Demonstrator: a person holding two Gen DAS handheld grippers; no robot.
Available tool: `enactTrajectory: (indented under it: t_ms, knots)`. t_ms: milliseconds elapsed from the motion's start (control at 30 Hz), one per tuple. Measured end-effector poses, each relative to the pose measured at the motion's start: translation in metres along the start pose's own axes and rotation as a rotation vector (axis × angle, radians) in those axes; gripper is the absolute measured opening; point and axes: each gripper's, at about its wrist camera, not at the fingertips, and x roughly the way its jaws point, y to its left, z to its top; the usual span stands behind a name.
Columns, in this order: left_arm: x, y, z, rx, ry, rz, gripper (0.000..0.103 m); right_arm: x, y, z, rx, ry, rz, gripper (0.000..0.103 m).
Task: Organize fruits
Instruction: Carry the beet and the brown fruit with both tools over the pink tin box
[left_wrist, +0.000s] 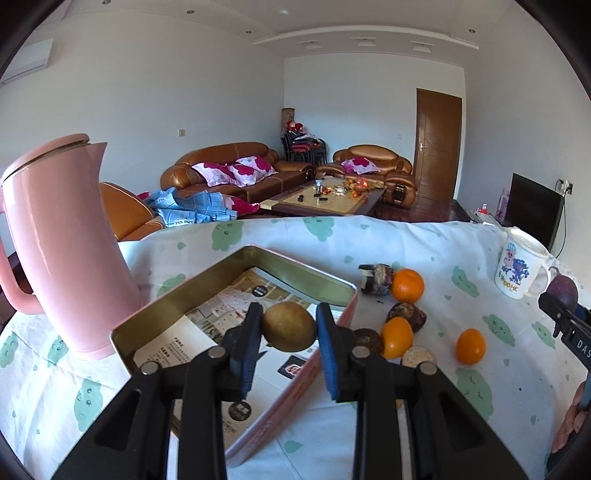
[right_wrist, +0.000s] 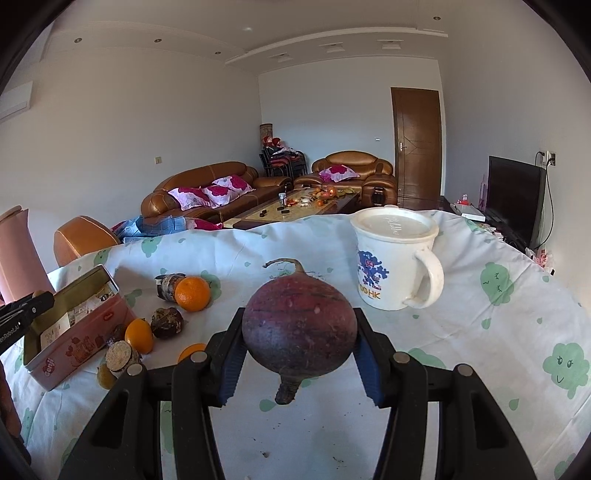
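My left gripper (left_wrist: 289, 326) is pinching a round olive-brown fruit (left_wrist: 289, 326) between its blue pads, holding it over the open pink tin (left_wrist: 236, 254), whose printed paper lining is showing on the floor below. My right gripper (right_wrist: 299, 334) is clamping a dark red beet-like root (right_wrist: 299, 325), stalk up and tail down, above a bare stretch of the cloud-print tablecloth (right_wrist: 498, 332). The tin's right wall is sitting just beside the loose pile, where I am counting three oranges (left_wrist: 407, 285) and several dark shrivelled pieces among them. A pink jug (left_wrist: 62, 243) is crowding the tin's left side, and one lidded white mug (right_wrist: 395, 258) is standing near the cloth's far edge.
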Motion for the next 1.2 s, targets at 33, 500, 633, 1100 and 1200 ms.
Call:
enactTrajectory:
  t_ms: [33,500,633,1100,1200]
  knots:
    - [0.000,0.002,0.000,0.001,-0.006,0.011,0.031,0.001,0.003,0.001,0.011,0.012,0.013,0.055]
    - [0.012,0.039,0.005,-0.043,0.000,0.122,0.031,0.008,0.137,0.022,0.030,0.001,0.273,0.055]
    - [0.017,0.051,0.006,-0.057,0.009,0.164,0.031,0.021,0.168,0.028,0.049,-0.004,0.307,0.055]
    - [0.028,0.062,0.002,-0.072,0.033,0.216,0.031,0.032,0.192,0.014,-0.017,-0.032,0.320,0.055]
    - [0.029,0.062,0.002,-0.071,0.034,0.222,0.031,0.031,0.189,0.015,-0.011,-0.037,0.319,0.055]
